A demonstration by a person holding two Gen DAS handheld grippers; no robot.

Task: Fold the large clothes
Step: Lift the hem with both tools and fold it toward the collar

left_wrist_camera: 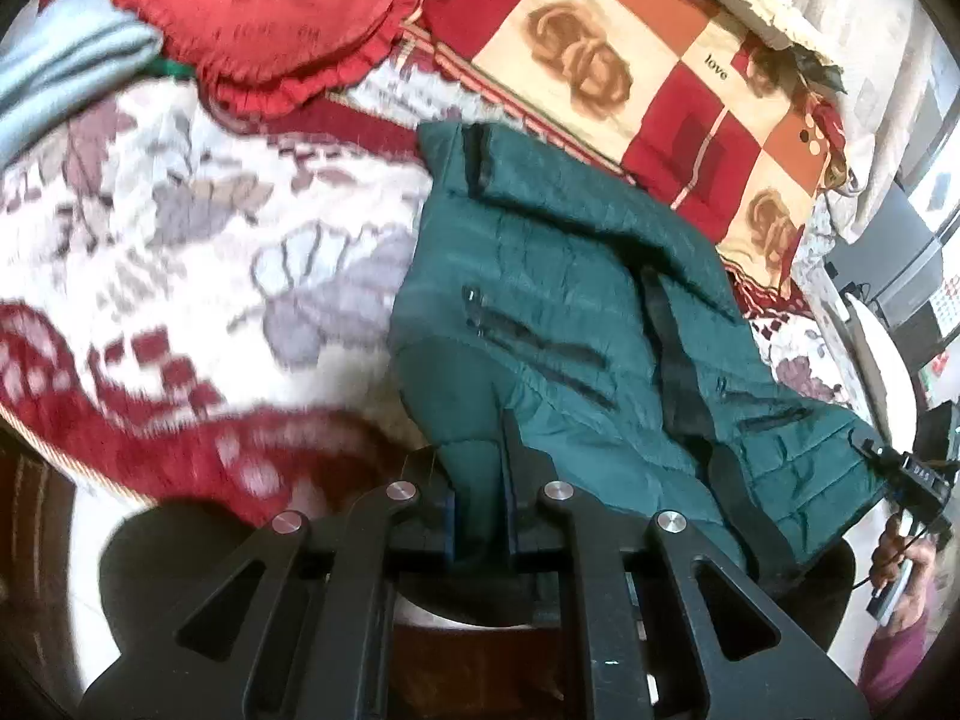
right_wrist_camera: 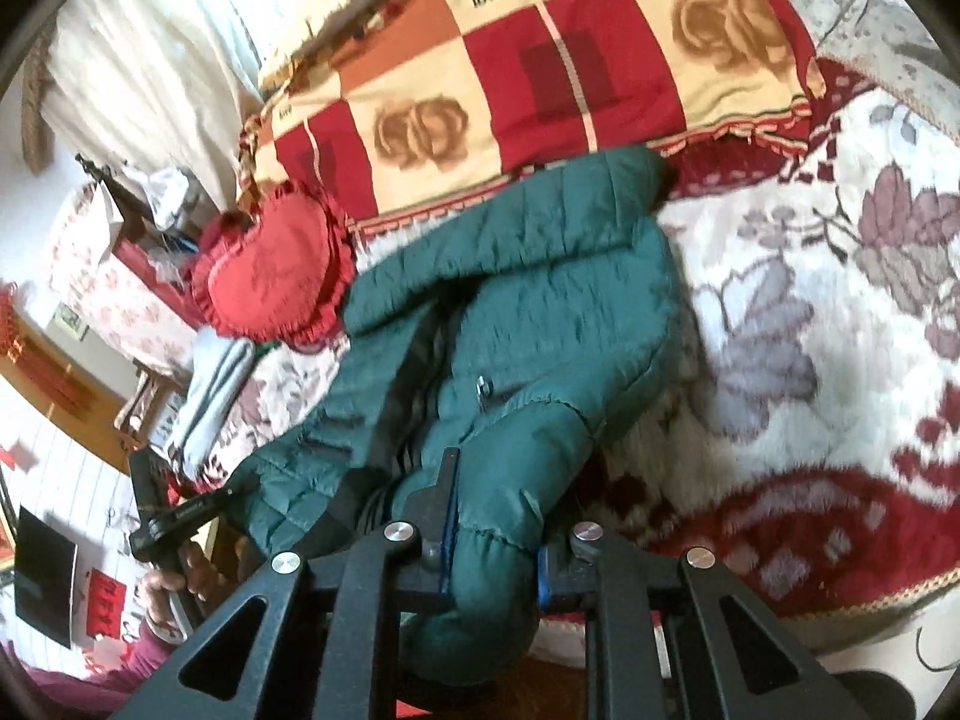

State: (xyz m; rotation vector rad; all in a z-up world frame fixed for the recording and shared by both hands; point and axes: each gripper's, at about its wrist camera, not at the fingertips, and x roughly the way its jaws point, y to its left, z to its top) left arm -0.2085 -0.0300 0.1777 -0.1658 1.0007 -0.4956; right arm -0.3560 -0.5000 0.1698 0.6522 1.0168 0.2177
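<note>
Both hand-held grippers are closed on the green puffer jacket (left_wrist_camera: 558, 300), which lies on the bed (left_wrist_camera: 180, 228) over a flowered blanket, with its far part near the checkered pillow (left_wrist_camera: 600, 48). The left hand-held gripper (left_wrist_camera: 480, 516) pinches a thin part of the hem, its jaws narrow around the cloth. The right hand-held gripper (right_wrist_camera: 492, 546) holds a thick, rounded bunch of the padded fabric, so its jaws stand wider.

I think the main risk is slipping. The shell looks smooth and the padding is springy, so the thick bunch on the right may squeeze out when it is pulled. If one side moves faster than the other, the jacket may twist and the fold will be crooked. The red heart cushion (right_wrist_camera: 270, 270) lies just beside the jacket and could be dragged or covered.
</note>
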